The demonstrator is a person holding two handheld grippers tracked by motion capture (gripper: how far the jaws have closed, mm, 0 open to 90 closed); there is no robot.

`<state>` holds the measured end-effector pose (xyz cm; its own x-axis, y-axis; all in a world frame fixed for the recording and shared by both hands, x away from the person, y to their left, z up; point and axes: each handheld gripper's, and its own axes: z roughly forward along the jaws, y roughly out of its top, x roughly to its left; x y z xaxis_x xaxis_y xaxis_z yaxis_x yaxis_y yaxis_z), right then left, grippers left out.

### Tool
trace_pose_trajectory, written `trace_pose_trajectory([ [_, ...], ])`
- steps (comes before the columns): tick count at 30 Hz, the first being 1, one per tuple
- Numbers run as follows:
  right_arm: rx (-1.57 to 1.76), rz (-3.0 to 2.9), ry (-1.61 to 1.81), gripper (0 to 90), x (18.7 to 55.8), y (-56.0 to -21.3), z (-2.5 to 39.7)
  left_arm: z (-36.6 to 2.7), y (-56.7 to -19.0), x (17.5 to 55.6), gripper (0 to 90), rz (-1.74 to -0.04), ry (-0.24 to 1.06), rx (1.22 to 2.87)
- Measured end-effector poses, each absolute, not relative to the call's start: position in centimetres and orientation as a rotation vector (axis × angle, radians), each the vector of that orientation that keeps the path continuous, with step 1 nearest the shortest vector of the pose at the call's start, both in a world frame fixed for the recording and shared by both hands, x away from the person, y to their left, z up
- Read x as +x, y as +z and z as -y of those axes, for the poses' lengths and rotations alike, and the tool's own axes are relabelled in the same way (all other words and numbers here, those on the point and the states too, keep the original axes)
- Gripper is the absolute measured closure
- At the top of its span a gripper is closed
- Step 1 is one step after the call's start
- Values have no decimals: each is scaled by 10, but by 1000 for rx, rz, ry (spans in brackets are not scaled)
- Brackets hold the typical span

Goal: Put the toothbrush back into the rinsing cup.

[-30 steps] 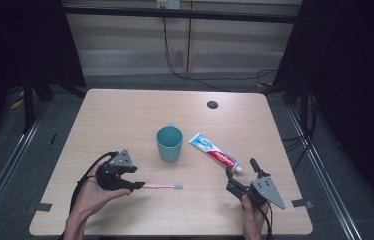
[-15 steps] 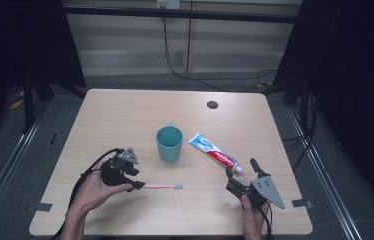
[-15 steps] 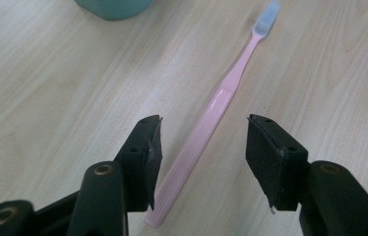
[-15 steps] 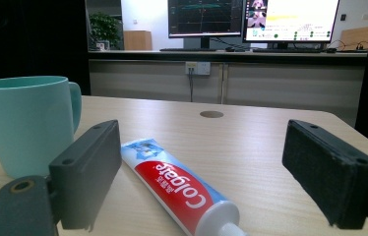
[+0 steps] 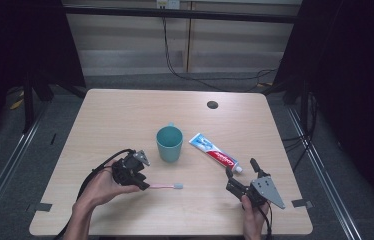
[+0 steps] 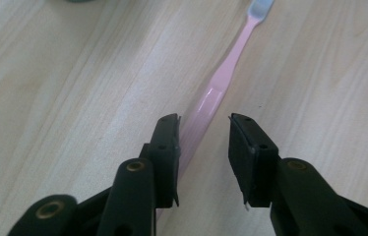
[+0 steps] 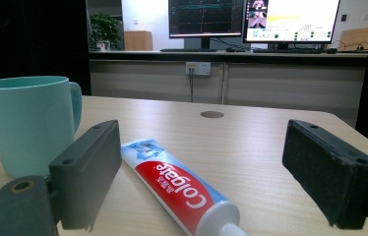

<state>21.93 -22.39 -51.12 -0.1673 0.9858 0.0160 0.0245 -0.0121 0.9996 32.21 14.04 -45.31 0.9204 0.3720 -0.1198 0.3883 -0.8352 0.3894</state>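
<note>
Pale wooden surface [image 5: 125, 120] under dark curtains, teal mug [image 5: 169, 143] near the middle, toothpaste tube [image 5: 215, 154] just right of it. Left gripper [image 5: 142, 184] low over the pink toothbrush [image 5: 165, 186] lying flat near the front edge — jaws parted narrowly astride the handle, not yet closed on it. Right gripper [image 5: 240, 170] near the tube's cap — jaws wide apart, holding nothing.

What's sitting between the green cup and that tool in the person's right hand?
The toothpaste tube lies flat between the cup and the right tool, plain in the high view.
</note>
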Motion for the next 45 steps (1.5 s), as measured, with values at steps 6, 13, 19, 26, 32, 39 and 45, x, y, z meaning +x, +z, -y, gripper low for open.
trace_pose_trajectory([
  [6, 1152, -1344, 1332, 143, 219, -511, 224, -134, -460, 325, 687, -526, -64, 2694],
  [13, 1151, -1344, 1332, 143, 219, -511, 224, -129, -462, 323, 713, -476, -36, 2724],
  [19, 1152, -1344, 1332, 143, 219, -511, 224, -125, -462, 321, 705, -446, -12, 2738],
  [26, 1150, -1344, 1332, 143, 219, -511, 224, -122, -462, 322, 667, -431, 26, 2771],
  [32, 1152, -1344, 1334, 143, 219, -511, 224, -118, -468, 321, 677, -407, 32, 2801],
  [39, 1151, -1344, 1334, 143, 219, -511, 224, -117, -467, 322, 746, -373, -12, 2815],
  [45, 1152, -1344, 1334, 143, 219, -511, 224, -118, -467, 324, 741, -379, -37, 2809],
])
